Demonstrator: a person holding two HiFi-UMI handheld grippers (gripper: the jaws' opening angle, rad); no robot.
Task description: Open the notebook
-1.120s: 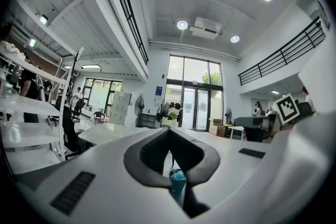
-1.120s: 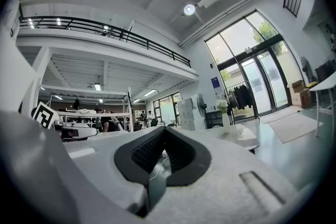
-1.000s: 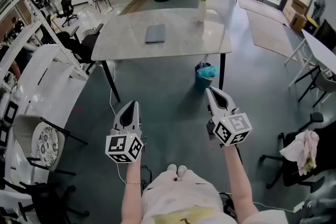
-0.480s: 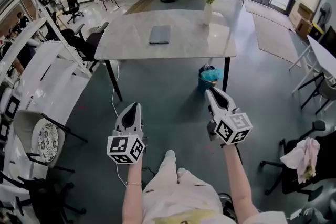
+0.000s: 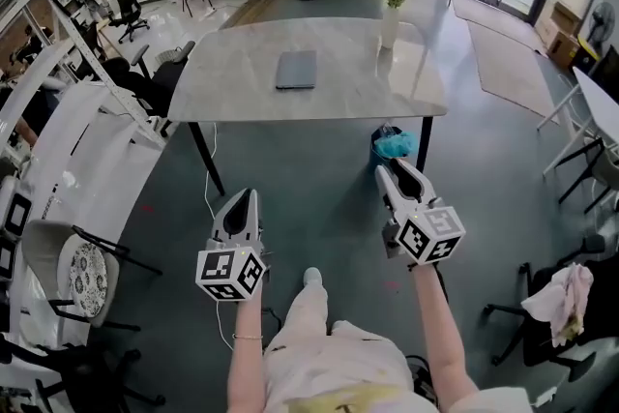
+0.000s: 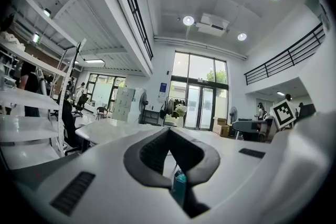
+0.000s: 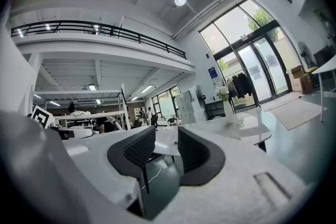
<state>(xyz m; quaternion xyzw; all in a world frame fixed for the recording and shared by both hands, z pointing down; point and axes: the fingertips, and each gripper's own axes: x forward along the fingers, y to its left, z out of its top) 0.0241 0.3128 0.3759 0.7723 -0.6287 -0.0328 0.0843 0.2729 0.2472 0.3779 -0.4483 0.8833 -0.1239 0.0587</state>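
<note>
Seen from the head view, a slim, dark grey notebook lies shut and flat near the middle of a pale, polished stone-look counter with rounded corners and thin black legs. A tall white vase of white flowers stands at the counter's far right edge, and a bin lined with a teal bag sits on the smooth grey-green floor under it. We hold both grippers out level over the floor, well short of the counter, forearms straight, each carrying its cube of square black-and-white markers. The left gripper, of white moulded plastic with ribbed dark pads, has its jaws clenched tip to tip with nothing between them. The right gripper has its jaws apart and opening, also with nothing between them. Compared with a second ago, the counter and notebook sit lower and nearer in the head view, and the right jaws, then together, have parted.
</note>
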